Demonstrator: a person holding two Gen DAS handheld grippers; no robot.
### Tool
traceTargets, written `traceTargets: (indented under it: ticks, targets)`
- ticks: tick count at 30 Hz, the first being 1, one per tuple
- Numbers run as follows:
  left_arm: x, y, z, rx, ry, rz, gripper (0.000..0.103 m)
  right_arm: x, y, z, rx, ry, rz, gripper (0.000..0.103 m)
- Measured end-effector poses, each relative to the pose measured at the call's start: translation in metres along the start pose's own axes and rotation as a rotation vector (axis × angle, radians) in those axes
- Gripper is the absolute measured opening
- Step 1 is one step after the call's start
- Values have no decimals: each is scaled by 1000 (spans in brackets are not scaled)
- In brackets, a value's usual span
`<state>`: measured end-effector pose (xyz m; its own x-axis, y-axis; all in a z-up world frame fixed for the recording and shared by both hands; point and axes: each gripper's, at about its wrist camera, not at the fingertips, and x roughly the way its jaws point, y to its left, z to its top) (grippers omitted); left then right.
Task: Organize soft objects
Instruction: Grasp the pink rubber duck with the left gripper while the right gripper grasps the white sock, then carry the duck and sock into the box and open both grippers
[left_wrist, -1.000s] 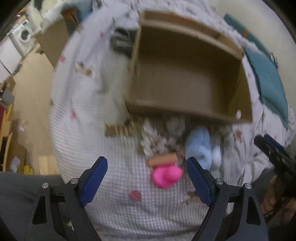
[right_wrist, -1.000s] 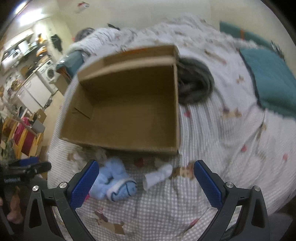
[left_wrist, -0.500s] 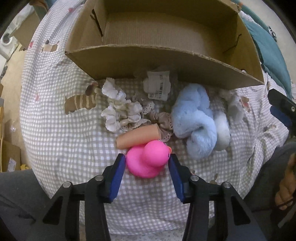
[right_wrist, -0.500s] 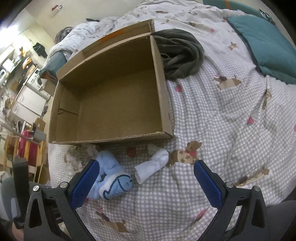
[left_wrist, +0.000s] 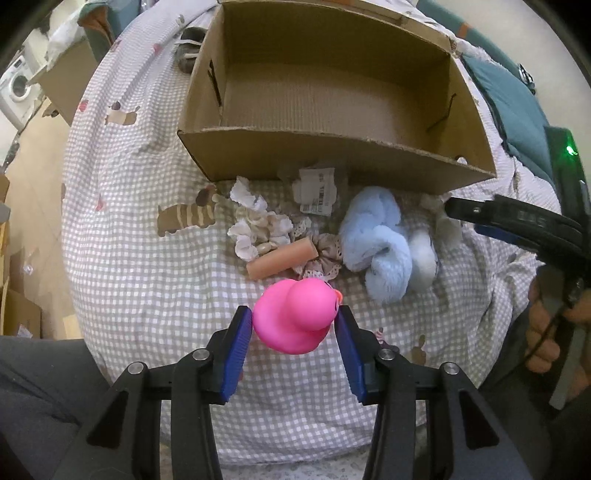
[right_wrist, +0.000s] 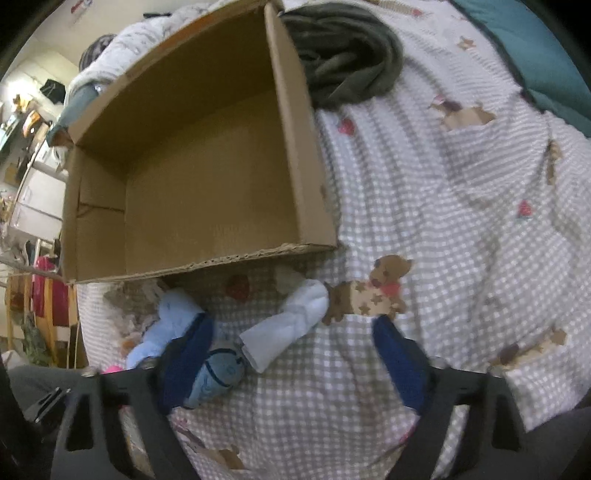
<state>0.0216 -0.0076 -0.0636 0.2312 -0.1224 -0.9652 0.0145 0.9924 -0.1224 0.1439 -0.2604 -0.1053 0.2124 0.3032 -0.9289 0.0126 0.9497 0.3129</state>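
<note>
My left gripper (left_wrist: 293, 325) is shut on a pink rubber duck (left_wrist: 295, 319), held just above the checked bedspread (left_wrist: 147, 258). Beyond it lie a peach foam roller (left_wrist: 282, 258), white frilly scrunchies (left_wrist: 255, 225), a tagged white item (left_wrist: 316, 190) and a fluffy light blue plush (left_wrist: 380, 240). The open cardboard box (left_wrist: 332, 158) stands behind them, with nothing inside. My right gripper (right_wrist: 291, 339) is open, low over a rolled white sock (right_wrist: 291, 325); the blue plush (right_wrist: 177, 321) lies by its left finger. The box (right_wrist: 207, 177) is ahead on the left.
A dark grey garment (right_wrist: 343, 66) lies right of the box. A teal cushion (right_wrist: 535, 48) sits at the far right of the bed. The bed's left edge drops to the floor (left_wrist: 33, 177), where cardboard and a washing machine (left_wrist: 14, 88) stand.
My left gripper closed on the pink duck and lifted it slightly toward me. My right gripper moved down and closer to the white sock, still open.
</note>
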Motion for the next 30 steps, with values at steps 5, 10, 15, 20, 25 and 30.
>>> traceTargets:
  ticks: [5, 10, 15, 20, 25, 30]
  targets:
    - [11, -2, 4, -16, 1, -4, 43, 25, 10, 2, -45, 52, -32, 31]
    - [14, 3, 5, -41, 7, -7, 43, 12, 4, -3, -34, 12, -4, 10]
    - [12, 6, 4, -57, 2, -8, 43, -3, 3, -14, -42, -21, 39, 8]
    - [3, 9, 1, -55, -26, -6, 43, -19, 10, -39, -69, -48, 66, 8]
    - [-23, 16, -11, -90, -35, -63, 43, -49, 15, -54, -53, -111, 141, 8]
    - [-58, 19, 1, -94, -88, -77, 43, -89, 25, -68, -100, -173, 200, 8]
